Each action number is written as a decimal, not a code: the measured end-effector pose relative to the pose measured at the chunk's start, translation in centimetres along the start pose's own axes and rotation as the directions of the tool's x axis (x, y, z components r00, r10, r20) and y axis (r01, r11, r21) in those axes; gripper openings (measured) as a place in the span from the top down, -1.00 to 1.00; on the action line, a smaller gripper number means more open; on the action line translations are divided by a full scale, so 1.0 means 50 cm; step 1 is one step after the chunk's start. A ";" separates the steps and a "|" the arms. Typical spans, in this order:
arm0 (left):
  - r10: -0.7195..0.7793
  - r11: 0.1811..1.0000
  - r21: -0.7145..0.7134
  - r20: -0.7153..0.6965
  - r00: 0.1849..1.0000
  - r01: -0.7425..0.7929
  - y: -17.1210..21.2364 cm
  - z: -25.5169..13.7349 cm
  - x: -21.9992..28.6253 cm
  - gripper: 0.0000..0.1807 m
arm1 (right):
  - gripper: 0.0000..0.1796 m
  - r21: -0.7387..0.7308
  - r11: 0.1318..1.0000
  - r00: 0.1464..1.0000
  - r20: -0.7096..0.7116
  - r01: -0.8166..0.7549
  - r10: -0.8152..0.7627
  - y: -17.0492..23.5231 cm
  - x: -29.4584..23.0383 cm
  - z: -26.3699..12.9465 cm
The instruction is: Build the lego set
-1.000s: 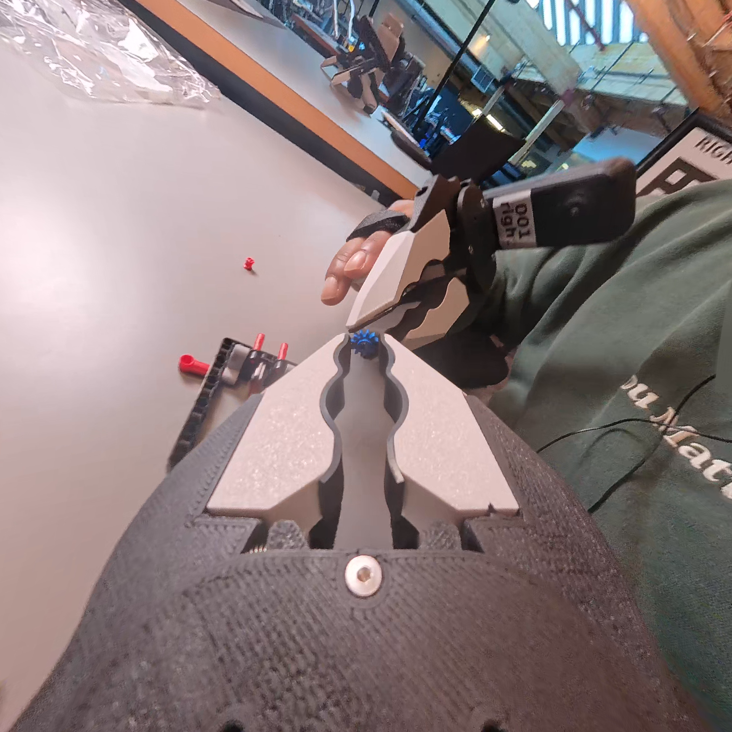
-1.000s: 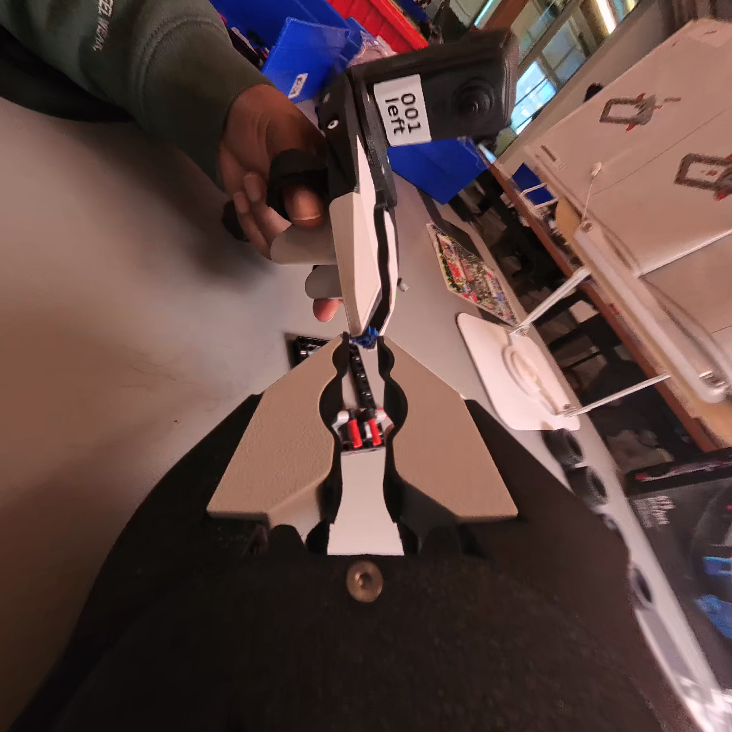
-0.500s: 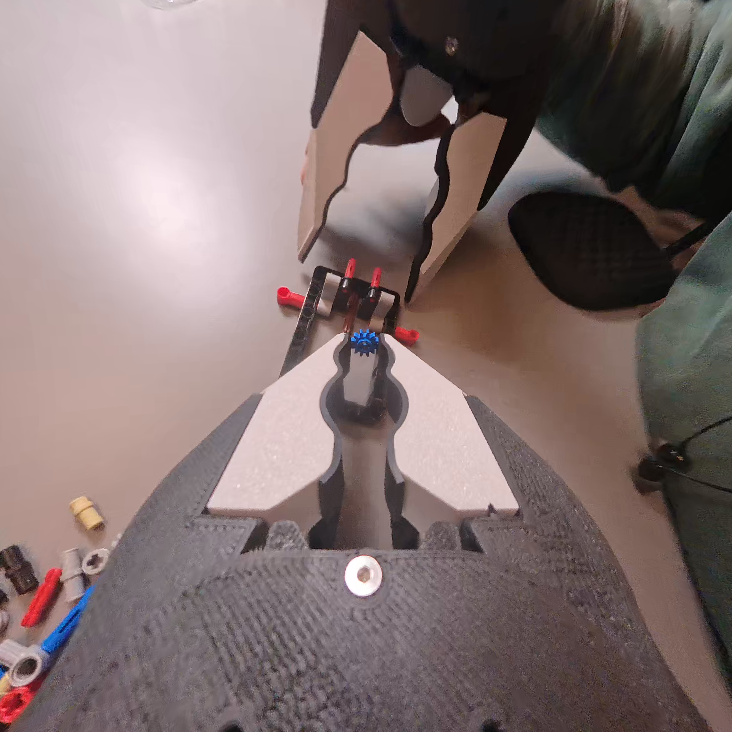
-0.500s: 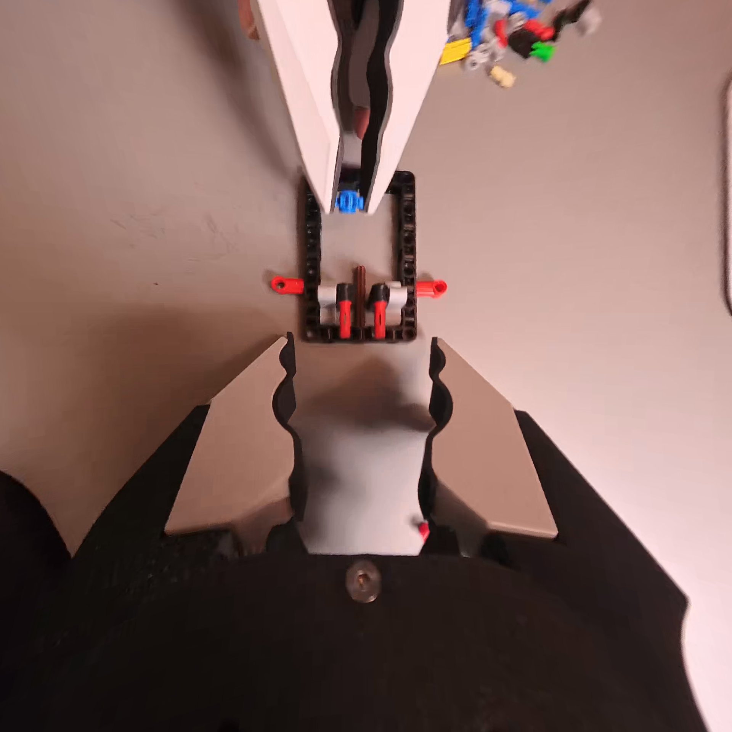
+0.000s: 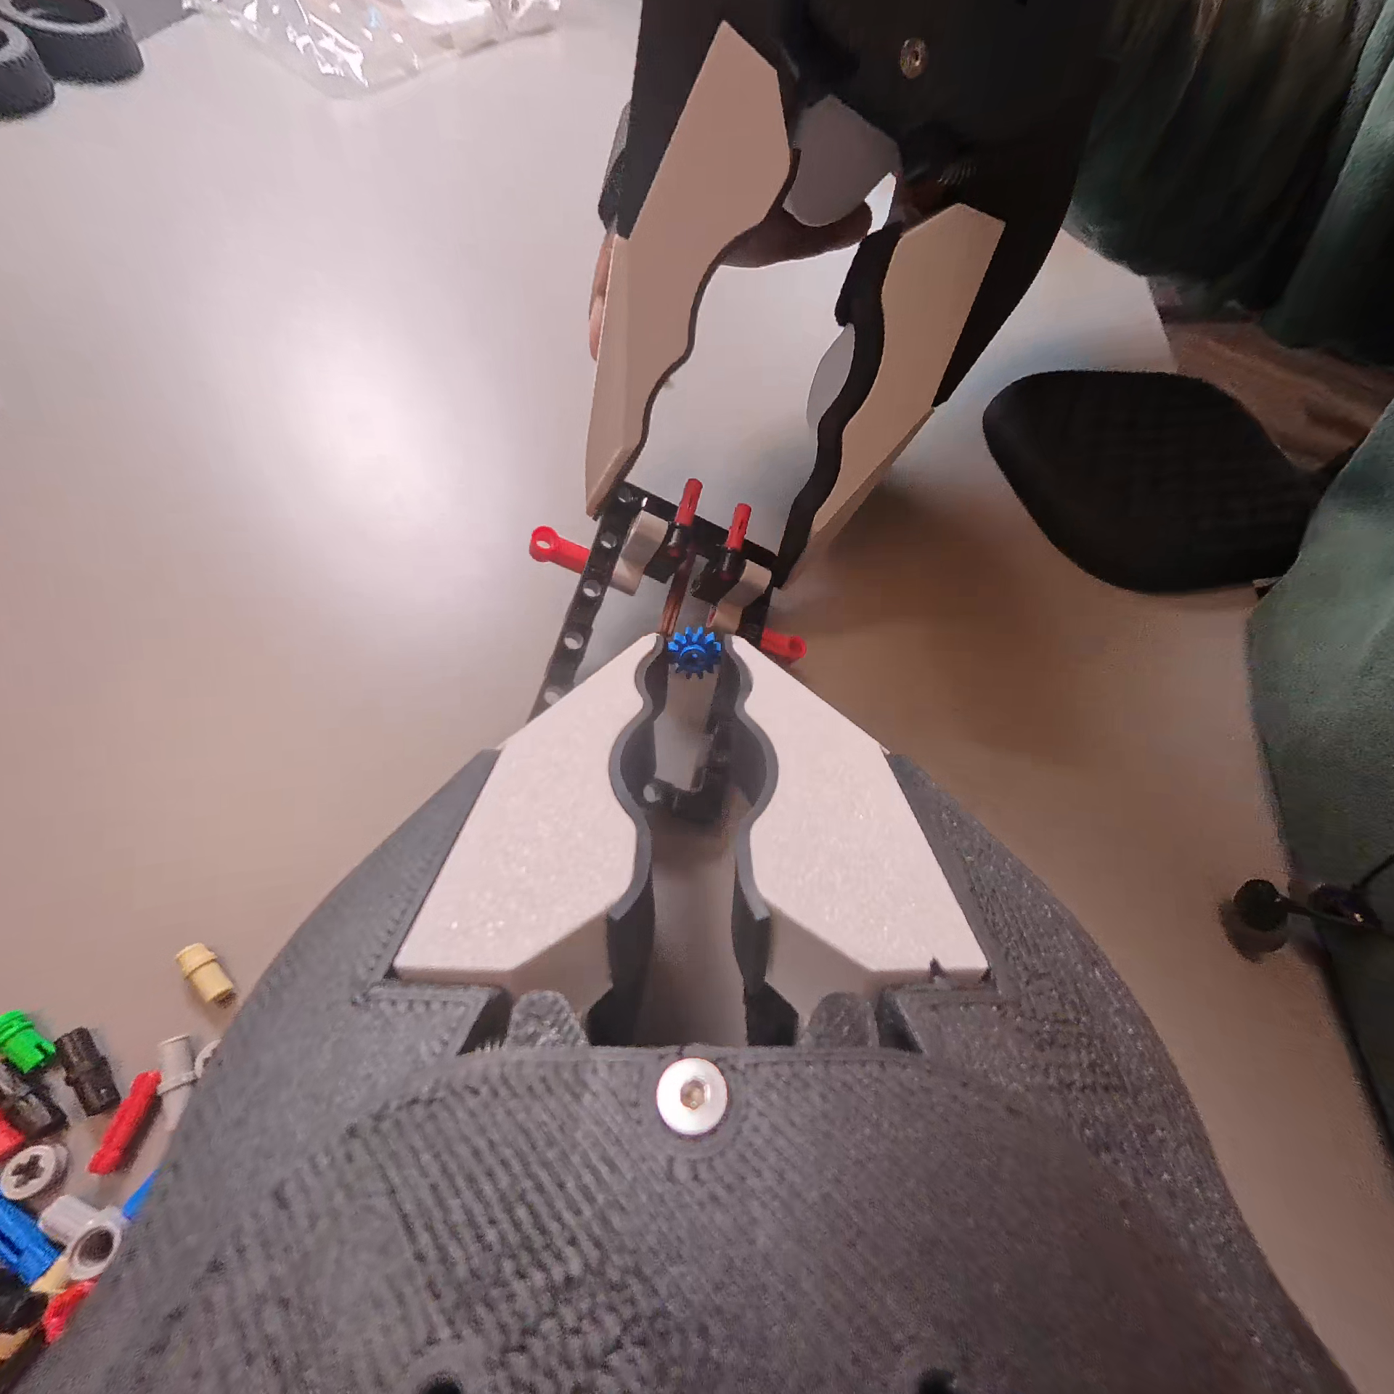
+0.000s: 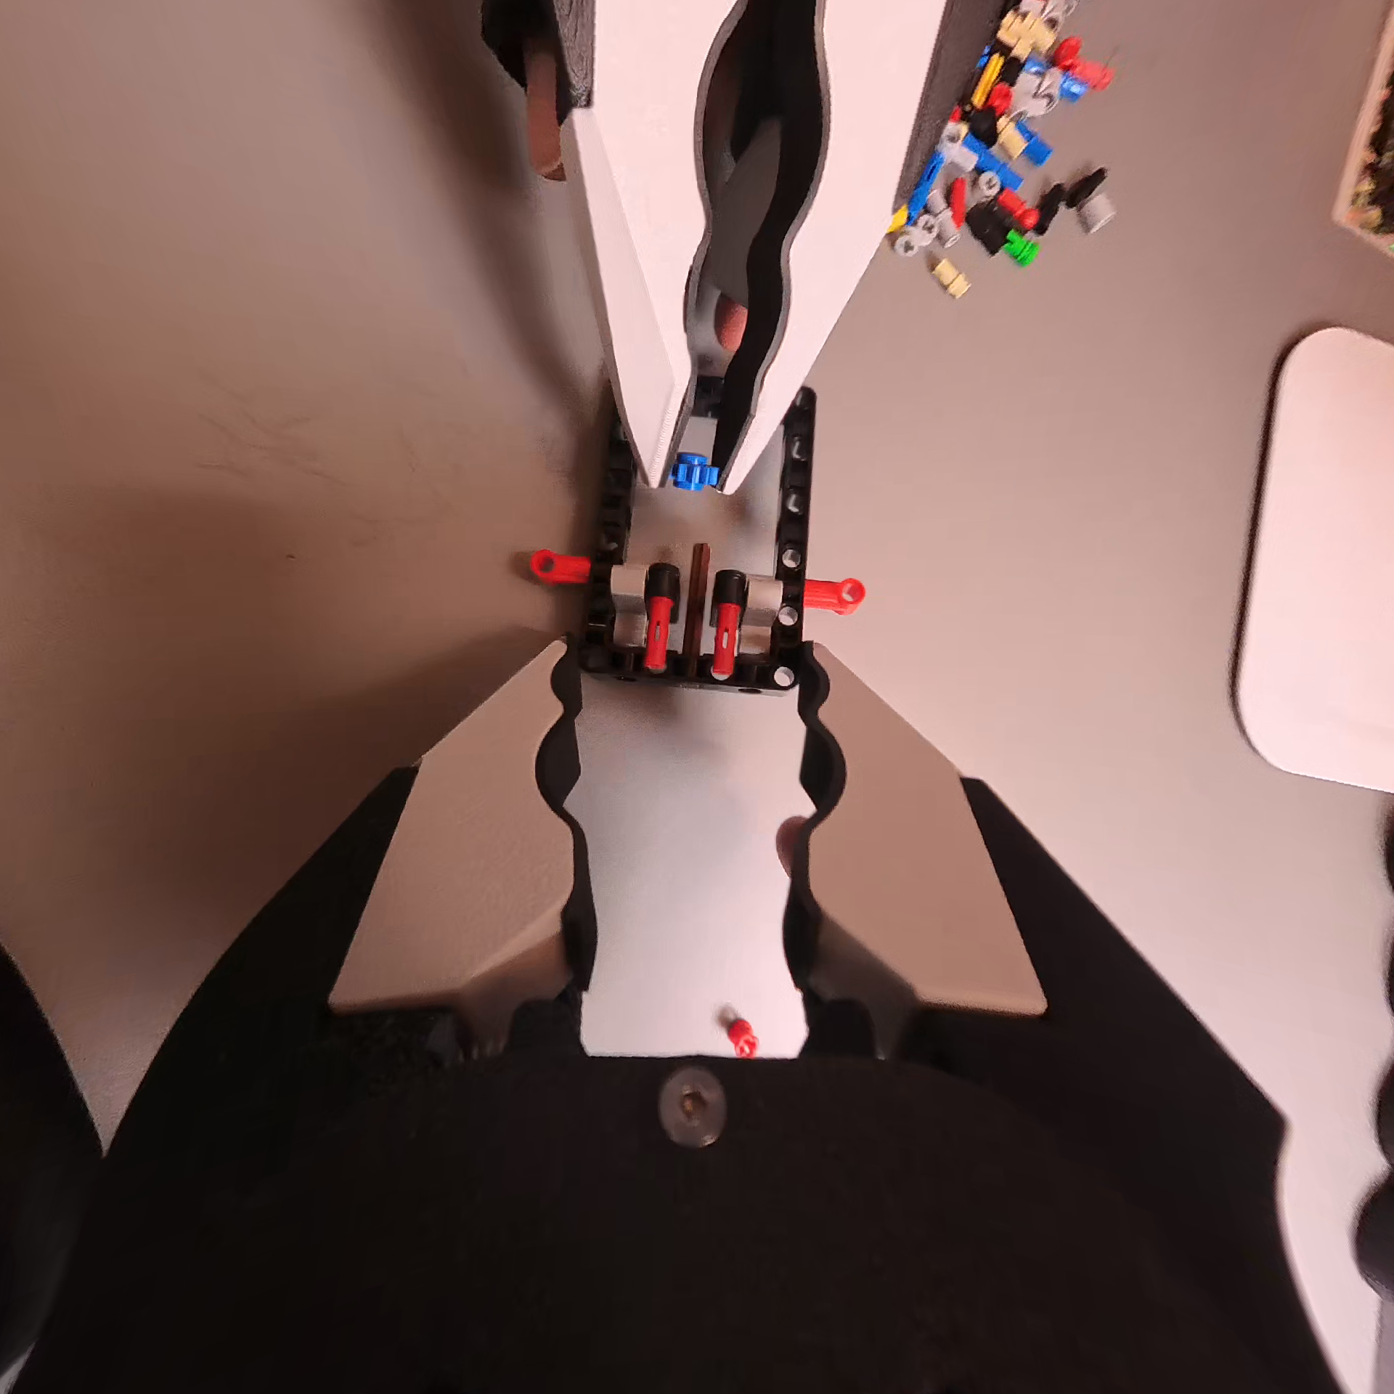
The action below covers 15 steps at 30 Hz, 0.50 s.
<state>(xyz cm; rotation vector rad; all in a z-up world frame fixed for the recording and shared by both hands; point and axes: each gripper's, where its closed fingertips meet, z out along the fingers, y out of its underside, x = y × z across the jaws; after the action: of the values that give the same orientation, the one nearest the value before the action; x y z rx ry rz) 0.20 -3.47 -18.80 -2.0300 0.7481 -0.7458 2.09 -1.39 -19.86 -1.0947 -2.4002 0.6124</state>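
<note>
My left gripper is shut on a small blue gear, held at its fingertips just above the table. A black rectangular frame lies flat there, with grey connectors, red pins and a brown axle at one end. In the right wrist view the left gripper comes in from above with the gear over the frame's inside, short of the axle tip. My right gripper is open and empty, its fingertips at the two corners of the frame's pinned end. It also shows in the left wrist view.
A pile of small coloured parts lies beyond the frame and shows in the left wrist view. A loose red pin lies between my right fingers. A white pad is at right. Tyres and a plastic bag lie far off. The tips of both grippers are at nearly the same place.
Both grippers have come down from mid-air to the frame on the table. The right gripper has opened wide and moved up to the frame's end. The left still holds the gear.
</note>
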 end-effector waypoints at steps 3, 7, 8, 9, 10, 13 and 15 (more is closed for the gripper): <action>0.002 1.000 0.029 -0.002 1.000 -0.002 -0.009 -0.004 0.002 0.87 | 0.38 0.001 1.000 1.000 -0.020 0.014 -0.014 -0.006 -0.001 -0.011; -0.024 0.998 0.051 -0.022 0.999 0.025 -0.012 -0.006 0.006 0.87 | 0.38 0.035 0.999 0.997 -0.073 0.031 -0.029 -0.018 0.004 -0.017; -0.036 0.997 0.063 -0.027 0.999 0.038 -0.016 -0.008 0.006 0.87 | 0.38 0.051 0.998 0.996 -0.089 0.033 -0.028 -0.022 0.006 -0.022; -0.048 0.996 0.077 -0.028 0.998 0.050 -0.020 -0.011 0.004 0.87 | 0.38 0.068 0.997 0.994 -0.105 0.032 -0.024 -0.027 0.008 -0.027; -0.062 0.994 0.093 -0.030 0.998 0.064 -0.025 -0.015 0.002 0.87 | 0.38 0.086 0.996 0.993 -0.118 0.030 -0.020 -0.031 0.010 -0.034; -0.121 0.982 0.141 -0.056 0.991 0.128 -0.039 -0.024 -0.002 0.86 | 0.38 0.148 0.989 0.988 -0.155 0.025 -0.002 -0.044 0.013 -0.056; -0.171 0.966 0.180 -0.100 0.980 0.187 -0.050 -0.030 0.001 0.86 | 0.38 0.192 0.981 0.984 -0.179 0.030 0.005 -0.055 0.014 -0.074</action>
<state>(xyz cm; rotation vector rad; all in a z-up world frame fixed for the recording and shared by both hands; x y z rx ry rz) -0.24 -3.01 -15.95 -1.9194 0.5229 -0.9741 2.09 -1.68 -15.20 -1.0062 -2.1433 0.6969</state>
